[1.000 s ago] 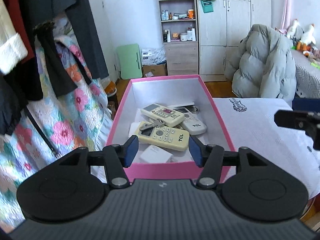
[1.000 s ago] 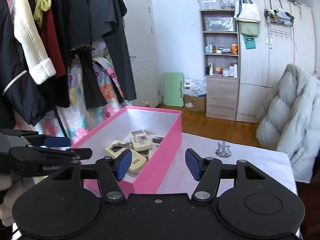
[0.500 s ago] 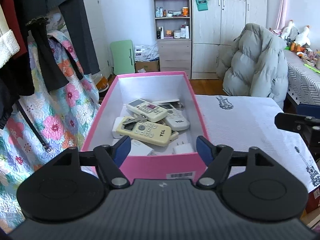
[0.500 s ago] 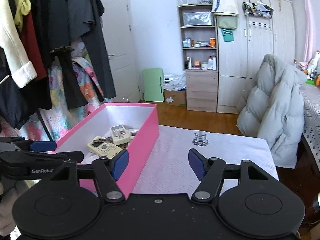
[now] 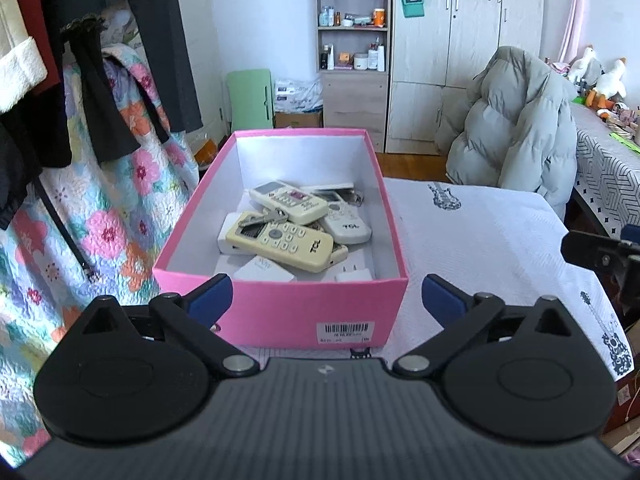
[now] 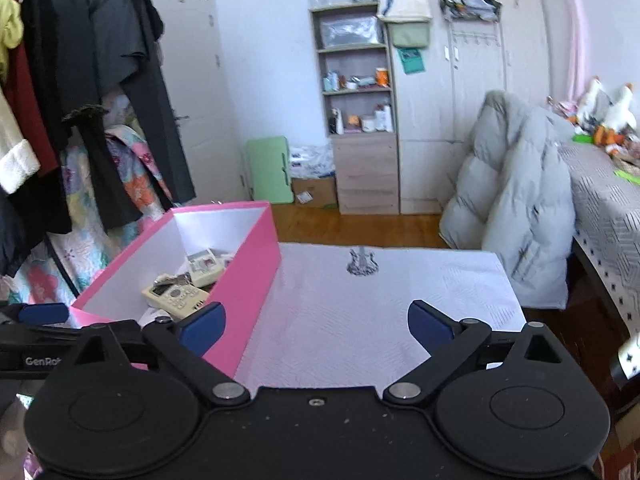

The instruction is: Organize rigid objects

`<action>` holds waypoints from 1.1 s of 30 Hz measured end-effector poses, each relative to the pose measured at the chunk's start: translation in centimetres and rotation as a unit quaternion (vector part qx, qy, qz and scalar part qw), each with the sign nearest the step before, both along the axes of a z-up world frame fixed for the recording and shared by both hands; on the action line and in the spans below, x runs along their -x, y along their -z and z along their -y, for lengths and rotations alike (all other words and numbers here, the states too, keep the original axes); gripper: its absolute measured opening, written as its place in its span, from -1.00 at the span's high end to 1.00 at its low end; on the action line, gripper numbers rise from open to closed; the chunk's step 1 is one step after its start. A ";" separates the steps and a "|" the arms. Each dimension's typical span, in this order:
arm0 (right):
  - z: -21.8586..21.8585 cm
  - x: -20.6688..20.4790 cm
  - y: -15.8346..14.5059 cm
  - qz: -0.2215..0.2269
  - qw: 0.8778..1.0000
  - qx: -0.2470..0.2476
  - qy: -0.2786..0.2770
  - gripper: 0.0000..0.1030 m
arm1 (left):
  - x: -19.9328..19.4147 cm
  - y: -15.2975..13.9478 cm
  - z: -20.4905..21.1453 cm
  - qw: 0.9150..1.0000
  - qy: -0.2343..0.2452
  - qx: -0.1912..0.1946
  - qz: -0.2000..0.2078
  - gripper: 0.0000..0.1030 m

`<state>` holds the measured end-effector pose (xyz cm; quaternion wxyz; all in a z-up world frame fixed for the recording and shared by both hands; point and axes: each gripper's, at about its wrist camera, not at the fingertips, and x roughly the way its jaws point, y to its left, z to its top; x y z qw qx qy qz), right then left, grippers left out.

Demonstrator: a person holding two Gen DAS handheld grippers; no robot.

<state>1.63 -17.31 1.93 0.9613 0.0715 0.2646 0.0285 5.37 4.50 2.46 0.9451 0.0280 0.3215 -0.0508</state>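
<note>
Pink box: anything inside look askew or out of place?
Inside the pink box, the remotes are heaped, not lined up: the cream TCL remote lies diagonally across the others, with keys resting on top. Nothing looks spilled or damaged.

Your box sits on the left part of the surface, remotes piled inside it. Hanging clothes lie to its left, a shelf unit stands behind, and a draped jacket sits beyond the surface's far right corner.
</note>
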 end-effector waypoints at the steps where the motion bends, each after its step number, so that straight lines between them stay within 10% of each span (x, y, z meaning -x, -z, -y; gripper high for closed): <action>1: 0.0 0.0 0.1 -0.005 1.000 0.002 0.003 -0.93 | 0.0 0.0 0.1 1.000 -0.001 0.001 -0.003 -0.99; 33: 0.3 1.4 0.4 -0.026 0.998 0.050 0.037 -0.94 | 0.6 0.5 0.2 0.999 -0.036 0.000 -0.028 -0.99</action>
